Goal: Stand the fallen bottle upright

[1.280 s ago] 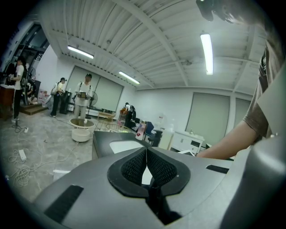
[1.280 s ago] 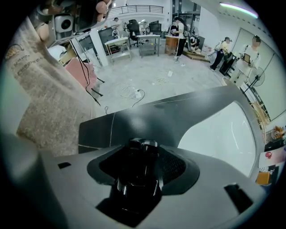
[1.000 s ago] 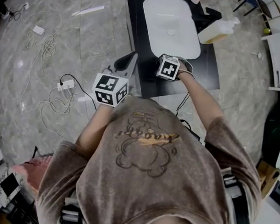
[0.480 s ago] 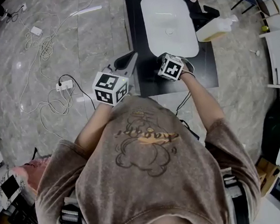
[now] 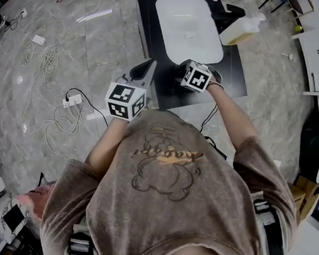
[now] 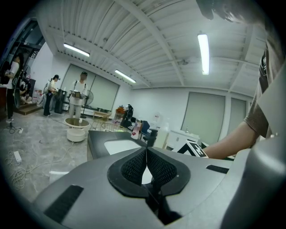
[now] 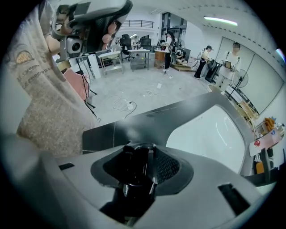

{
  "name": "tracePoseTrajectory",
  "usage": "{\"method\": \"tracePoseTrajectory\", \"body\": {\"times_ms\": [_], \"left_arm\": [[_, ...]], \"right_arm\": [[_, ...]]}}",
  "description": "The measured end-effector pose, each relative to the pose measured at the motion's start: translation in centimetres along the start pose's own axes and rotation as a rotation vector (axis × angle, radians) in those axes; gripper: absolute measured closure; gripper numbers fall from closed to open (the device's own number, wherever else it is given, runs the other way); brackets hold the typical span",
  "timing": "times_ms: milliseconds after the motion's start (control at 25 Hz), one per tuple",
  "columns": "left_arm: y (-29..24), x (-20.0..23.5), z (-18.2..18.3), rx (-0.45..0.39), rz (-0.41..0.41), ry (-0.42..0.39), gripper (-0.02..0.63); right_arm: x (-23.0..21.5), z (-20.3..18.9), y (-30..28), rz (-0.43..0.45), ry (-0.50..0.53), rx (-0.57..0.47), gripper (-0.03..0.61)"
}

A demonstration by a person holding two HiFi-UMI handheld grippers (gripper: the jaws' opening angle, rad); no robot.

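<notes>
One black table [image 5: 150, 33] fills the upper middle of the head view, seen from above the person's shoulders, and a white oblong tray [image 5: 188, 26] lies on it. A pale plastic jug [image 5: 241, 29] lies at the table's right edge. Cables and a white power strip [image 5: 73, 98] trail over the grey marble floor to the left. The left gripper [image 6: 146, 154] is held out level beside the table's near left corner. Its two black ribbed pads meet at the tips with nothing between them. The right gripper [image 7: 142, 152] points steeply down over the table's near edge, just in front of the tray. Its jaws have just been closing, and they grip a black bottle [image 7: 136, 172] that fills the gap between the pads. In the right gripper view, the bottle's long axis runs along the jaws, from close to the camera out to the fingertips and down toward the dark tabletop. A narrower ringed part sits at the near end and a broader rounded end at the far one. In the head view the bottle is hidden under the right gripper's marker cube.
</notes>
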State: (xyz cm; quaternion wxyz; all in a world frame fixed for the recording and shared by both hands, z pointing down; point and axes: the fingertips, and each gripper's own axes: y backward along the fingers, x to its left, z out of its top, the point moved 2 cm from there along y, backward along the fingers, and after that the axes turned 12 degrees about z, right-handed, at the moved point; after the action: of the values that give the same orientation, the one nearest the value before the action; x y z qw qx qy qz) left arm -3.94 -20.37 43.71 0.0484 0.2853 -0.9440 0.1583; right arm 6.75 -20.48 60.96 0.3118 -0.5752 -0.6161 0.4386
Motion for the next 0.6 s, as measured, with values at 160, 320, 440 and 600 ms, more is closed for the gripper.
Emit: {"method": "tracePoseTrajectory", "body": {"times_ms": [160, 320, 440, 600], "left_arm": [[-0.1, -0.3, -0.1, -0.001, -0.008, -0.004, 0.594], [0.0, -0.6, -0.1, -0.002, -0.014, -0.010, 0.594], [0.0, -0.8, -0.1, -0.002, -0.015, -0.013, 0.594], [0.3, -0.8, 0.0, -0.003, -0.018, -0.018, 0.594]], "right_arm": [[-0.2, 0.0, 1.2, -0.035, -0.039, -0.036, 0.430], [-0.2, -0.1, 2.2, -0.061, -0.096, -0.094, 0.433], [-0.3, -0.3, 2.7, -0.084, -0.113, -0.127, 0.433], [-0.3, 0.0, 3.9, -0.121, -0.157, -0.211, 0.440]]}}
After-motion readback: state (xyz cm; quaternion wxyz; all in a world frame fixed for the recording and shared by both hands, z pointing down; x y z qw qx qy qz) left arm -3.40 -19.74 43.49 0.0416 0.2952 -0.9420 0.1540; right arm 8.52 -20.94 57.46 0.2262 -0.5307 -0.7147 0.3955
